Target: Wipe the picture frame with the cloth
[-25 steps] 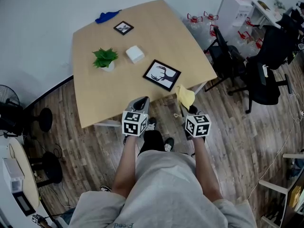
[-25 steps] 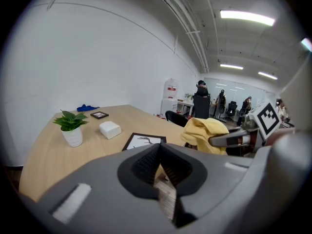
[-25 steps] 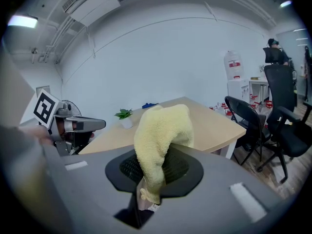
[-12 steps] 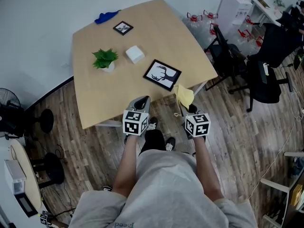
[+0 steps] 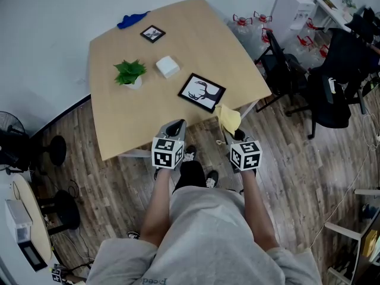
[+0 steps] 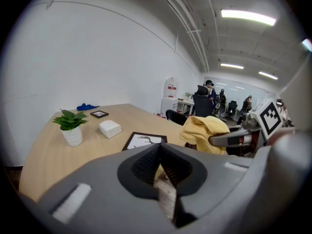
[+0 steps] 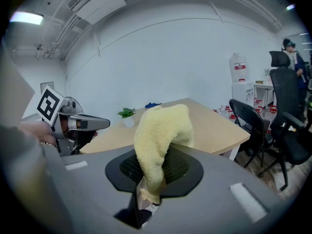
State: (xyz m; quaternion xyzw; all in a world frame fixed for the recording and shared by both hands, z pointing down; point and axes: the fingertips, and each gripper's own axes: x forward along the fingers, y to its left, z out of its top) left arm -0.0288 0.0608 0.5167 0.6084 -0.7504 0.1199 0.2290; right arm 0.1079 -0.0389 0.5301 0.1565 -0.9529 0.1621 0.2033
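The black picture frame [image 5: 202,93] with a deer print lies flat near the table's front right edge, and shows in the left gripper view [image 6: 144,141] just past the jaws. A yellow cloth [image 5: 229,119] hangs bunched from my right gripper [image 5: 236,134], which is shut on it in front of the table edge, right of the frame. In the right gripper view the cloth [image 7: 163,126] rises out of the right gripper [image 7: 151,165]. My left gripper [image 5: 176,126] is shut with nothing in it, just before the table's front edge; its jaws meet in its own view [image 6: 160,152].
On the wooden table [image 5: 119,120] stand a small potted plant [image 5: 130,73], a white box [image 5: 168,67], a small second frame [image 5: 153,33] and a blue cloth [image 5: 133,20] at the far edge. Black office chairs [image 5: 285,70] stand to the right. A person's legs are below.
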